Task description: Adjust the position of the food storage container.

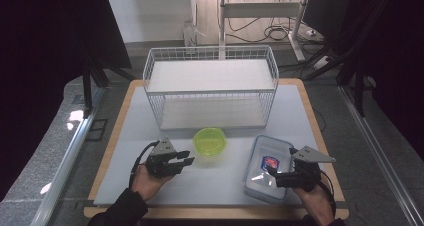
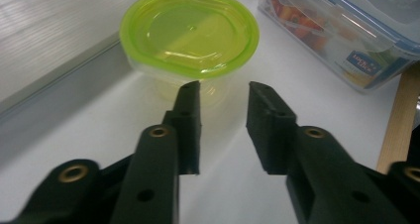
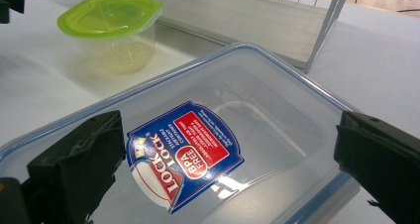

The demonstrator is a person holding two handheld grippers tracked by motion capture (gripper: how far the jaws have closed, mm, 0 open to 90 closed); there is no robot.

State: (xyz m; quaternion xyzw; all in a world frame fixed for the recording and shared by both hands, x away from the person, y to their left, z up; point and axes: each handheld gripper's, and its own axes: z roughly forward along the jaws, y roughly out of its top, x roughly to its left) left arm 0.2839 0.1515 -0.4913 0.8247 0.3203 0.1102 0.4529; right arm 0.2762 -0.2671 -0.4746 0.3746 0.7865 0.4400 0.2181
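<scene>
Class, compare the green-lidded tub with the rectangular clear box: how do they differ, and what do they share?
The green-lidded tub is round and small; the rectangular clear box is longer and flatter. The tub's lid is lime green; the box's lid is clear with a blue rim and a label. Both are lidded, see-through plastic containers on the table.

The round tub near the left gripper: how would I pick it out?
Find the white wire basket at the table's far side. Just in front of it sits the small round tub. Its lime-green lid sets it apart from the rectangular clear box with the blue-rimmed lid.
</scene>
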